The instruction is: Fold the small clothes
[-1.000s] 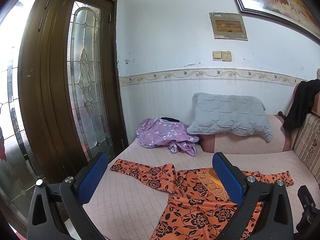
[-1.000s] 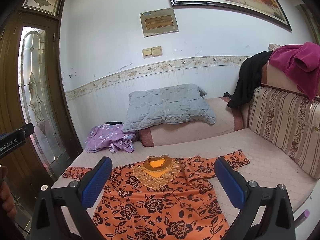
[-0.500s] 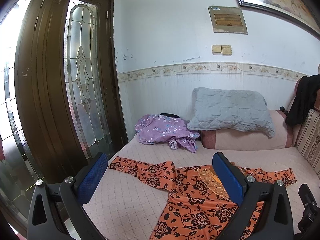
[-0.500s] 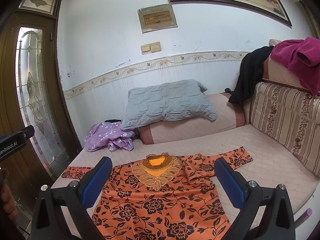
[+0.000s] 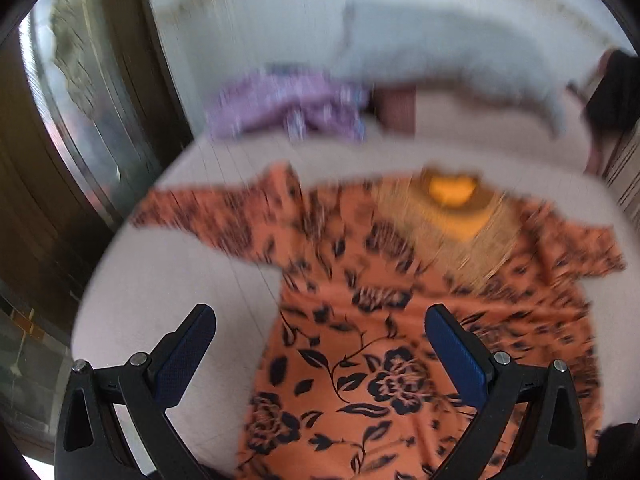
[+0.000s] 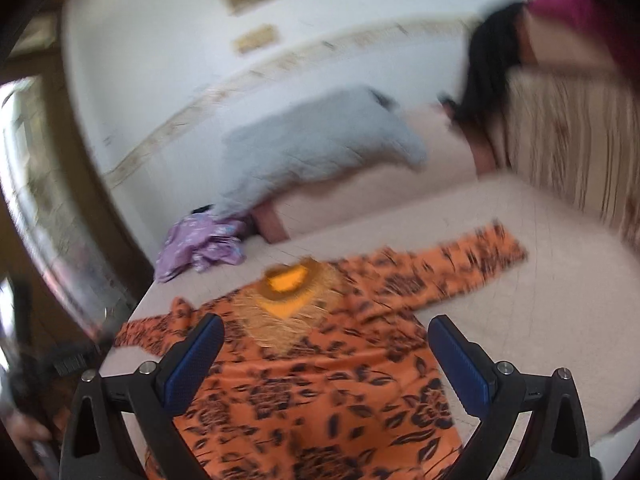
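Apparently unfolded: orange dress (image 5: 372, 320) spread flat on bed (image 5: 160, 292) for folding; left gripper (image 5: 320, 344) and right gripper (image 6: 326, 356) above, jaws spread, empty.

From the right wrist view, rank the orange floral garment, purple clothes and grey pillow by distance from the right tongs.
1. Orange floral garment: spread flat directly beneath the open right tongs.
2. Purple clothes: bunched up, farther back on the left.
3. Grey pillow: farthest, leaning by the wall.
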Demonstrator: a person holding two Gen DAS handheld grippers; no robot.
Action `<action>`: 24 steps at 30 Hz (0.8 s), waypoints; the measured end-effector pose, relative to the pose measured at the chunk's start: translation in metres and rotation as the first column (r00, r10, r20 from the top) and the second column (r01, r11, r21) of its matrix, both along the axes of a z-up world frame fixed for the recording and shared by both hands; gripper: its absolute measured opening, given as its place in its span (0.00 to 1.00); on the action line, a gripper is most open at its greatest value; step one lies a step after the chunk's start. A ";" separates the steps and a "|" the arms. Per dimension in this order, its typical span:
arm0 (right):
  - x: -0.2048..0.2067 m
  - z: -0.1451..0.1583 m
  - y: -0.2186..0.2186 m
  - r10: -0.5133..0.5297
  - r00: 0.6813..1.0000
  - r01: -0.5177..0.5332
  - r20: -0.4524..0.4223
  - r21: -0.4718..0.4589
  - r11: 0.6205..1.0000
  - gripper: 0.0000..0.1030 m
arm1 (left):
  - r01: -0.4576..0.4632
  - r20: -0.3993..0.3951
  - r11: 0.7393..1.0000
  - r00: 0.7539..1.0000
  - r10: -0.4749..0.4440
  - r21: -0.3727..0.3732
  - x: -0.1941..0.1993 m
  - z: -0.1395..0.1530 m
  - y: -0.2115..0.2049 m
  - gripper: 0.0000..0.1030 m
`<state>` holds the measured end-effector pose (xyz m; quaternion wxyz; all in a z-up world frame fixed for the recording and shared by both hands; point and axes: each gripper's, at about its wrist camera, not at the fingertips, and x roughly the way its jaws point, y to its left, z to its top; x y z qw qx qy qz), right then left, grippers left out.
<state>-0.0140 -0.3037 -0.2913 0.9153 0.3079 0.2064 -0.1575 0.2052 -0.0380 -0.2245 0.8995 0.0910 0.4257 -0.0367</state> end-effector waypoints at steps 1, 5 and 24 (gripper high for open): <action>0.003 -0.015 -0.023 -0.028 0.999 0.029 -0.023 0.063 0.998 1.00 | -0.001 -0.023 1.000 1.000 0.001 0.011 0.008 -0.016 -0.004 1.00; 0.010 -0.065 -0.112 -0.152 0.988 0.157 -0.039 0.272 0.949 0.99 | 0.008 -0.068 0.998 0.998 -0.003 0.066 0.041 -0.058 -0.022 1.00; 0.078 -0.174 -0.288 -0.362 0.915 0.399 -0.180 0.543 0.739 0.43 | -0.010 -0.128 0.999 0.992 0.005 -0.041 0.086 -0.117 -0.018 1.00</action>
